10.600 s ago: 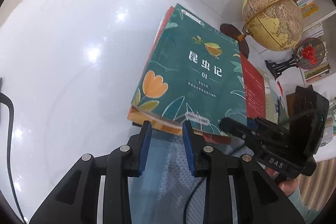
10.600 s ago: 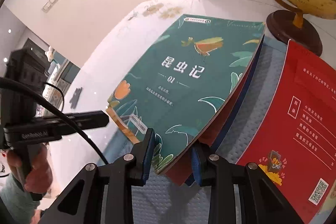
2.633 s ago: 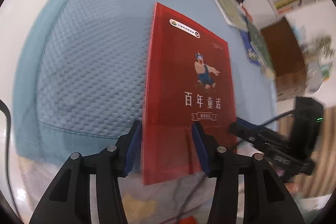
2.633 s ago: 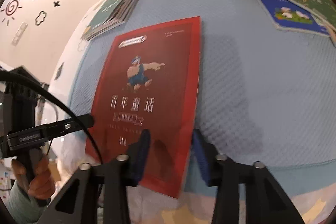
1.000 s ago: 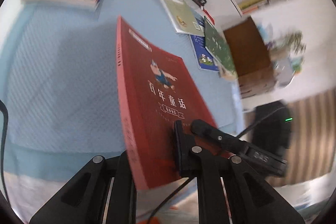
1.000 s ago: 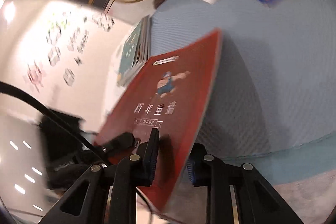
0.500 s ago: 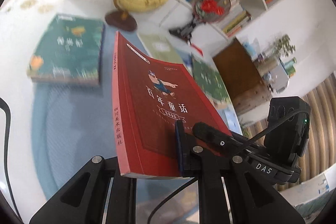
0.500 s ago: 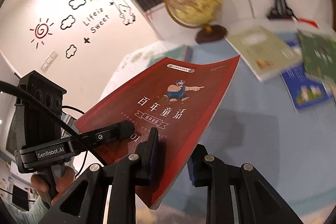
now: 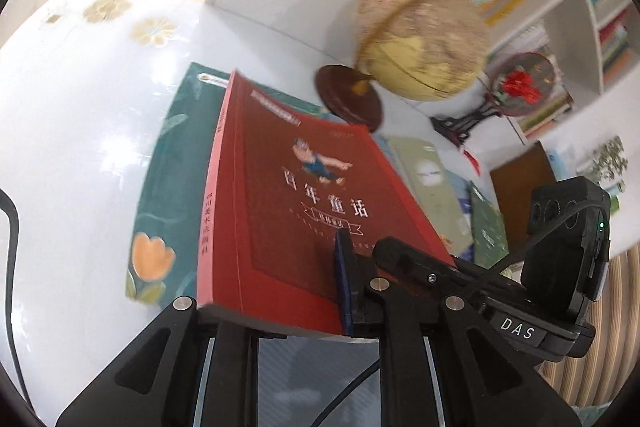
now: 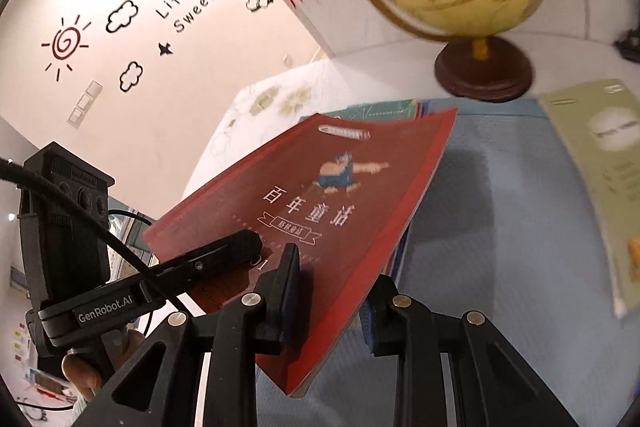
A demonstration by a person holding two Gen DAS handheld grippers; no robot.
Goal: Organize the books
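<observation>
Red covers fill both views: the left gripper (image 9: 276, 291) pinches the near edge of the red book (image 9: 304, 203) close to its spine; the right gripper (image 10: 332, 299) clamps the same book's opposite near corner, its jaws easing apart while still on the cover; the book hangs tilted over the green-covered stack (image 9: 168, 163) on the blue mat (image 10: 500, 211); beyond stands a globe (image 9: 424, 35).

Red book (image 9: 280, 195), green floral book (image 9: 168, 187), perhaps quilted blue mat (image 10: 500, 227)
</observation>
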